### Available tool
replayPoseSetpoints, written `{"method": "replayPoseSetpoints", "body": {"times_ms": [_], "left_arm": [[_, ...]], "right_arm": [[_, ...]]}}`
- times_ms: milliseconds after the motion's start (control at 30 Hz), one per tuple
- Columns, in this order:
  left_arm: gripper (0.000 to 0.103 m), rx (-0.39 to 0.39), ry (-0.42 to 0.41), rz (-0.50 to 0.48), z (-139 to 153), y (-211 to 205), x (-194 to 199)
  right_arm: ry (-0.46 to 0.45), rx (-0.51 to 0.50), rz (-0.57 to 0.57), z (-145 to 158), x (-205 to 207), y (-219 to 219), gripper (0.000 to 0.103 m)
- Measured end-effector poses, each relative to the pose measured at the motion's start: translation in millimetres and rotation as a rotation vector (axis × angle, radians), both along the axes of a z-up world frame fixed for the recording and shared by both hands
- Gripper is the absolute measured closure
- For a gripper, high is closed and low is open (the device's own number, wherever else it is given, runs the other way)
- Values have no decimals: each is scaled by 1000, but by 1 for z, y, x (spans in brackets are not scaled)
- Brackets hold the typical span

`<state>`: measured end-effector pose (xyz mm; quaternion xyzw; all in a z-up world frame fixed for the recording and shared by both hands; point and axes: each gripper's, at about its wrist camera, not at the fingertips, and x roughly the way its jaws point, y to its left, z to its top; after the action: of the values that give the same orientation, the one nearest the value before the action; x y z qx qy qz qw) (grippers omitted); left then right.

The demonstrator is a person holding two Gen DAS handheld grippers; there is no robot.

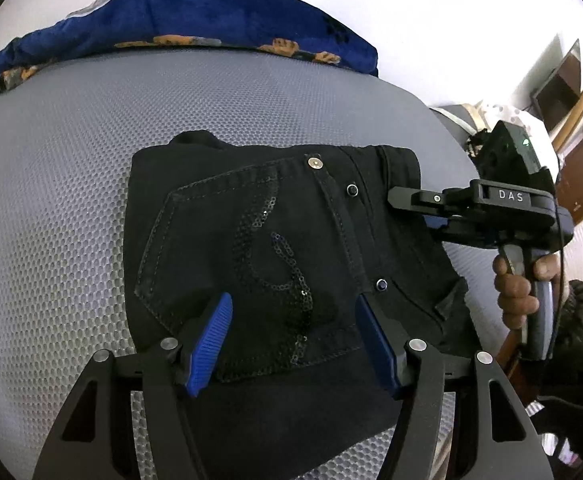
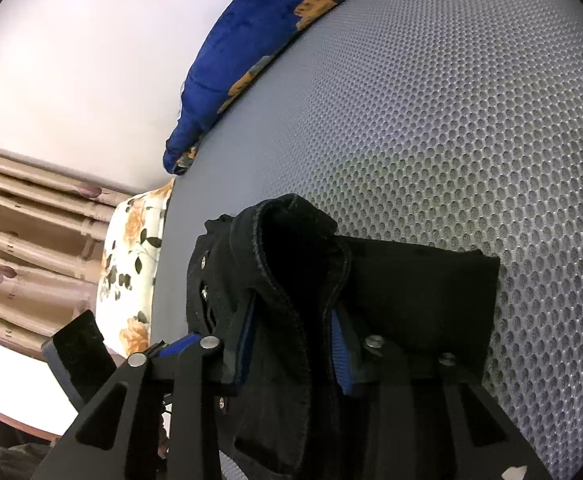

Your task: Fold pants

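Grey mesh mattress (image 1: 71, 152), blue blanket (image 1: 179, 20) behind; left tongs (image 1: 291, 340) apart over pants (image 1: 259, 232); right tongs (image 2: 291, 344) clamp waistband.

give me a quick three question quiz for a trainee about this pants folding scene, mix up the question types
1. True or false: the left gripper is open above the pants.
2. Which gripper has denim between its fingers? A) left B) right C) neither
3. Fill in: a blue ____ lies at the far edge of the grey mat.

Key:
1. True; its blue pads are spread apart over the back pocket.
2. B; a raised edge of the pants sits between its pads.
3. Blanket, with orange flowers.
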<state>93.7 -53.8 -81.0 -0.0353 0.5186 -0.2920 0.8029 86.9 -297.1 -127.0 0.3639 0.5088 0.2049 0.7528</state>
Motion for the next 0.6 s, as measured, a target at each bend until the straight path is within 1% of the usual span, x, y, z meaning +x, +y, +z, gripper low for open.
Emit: {"method": "replayPoseSetpoints", "body": {"times_ms": [133, 200, 300, 400, 500, 600], "left_arm": [[38, 40, -16, 5, 2, -7, 1], [38, 79, -43, 16, 4, -11, -1], [38, 120, -76, 18, 7, -13, -4], [38, 115, -88, 18, 11, -11, -6], [39, 105, -104, 15, 18, -9, -6], [38, 103, -125, 5, 24, -9, -6]], "right_arm": [[-6, -59, -24, 13, -4, 12, 88], [-26, -99, -34, 25, -9, 18, 92], [-49, -149, -48, 43, -17, 28, 93], [-72, -174, -70, 61, -28, 32, 93], [-80, -191, -115, 71, -42, 23, 94], [-55, -202, -181, 66, -54, 9, 94]]}}
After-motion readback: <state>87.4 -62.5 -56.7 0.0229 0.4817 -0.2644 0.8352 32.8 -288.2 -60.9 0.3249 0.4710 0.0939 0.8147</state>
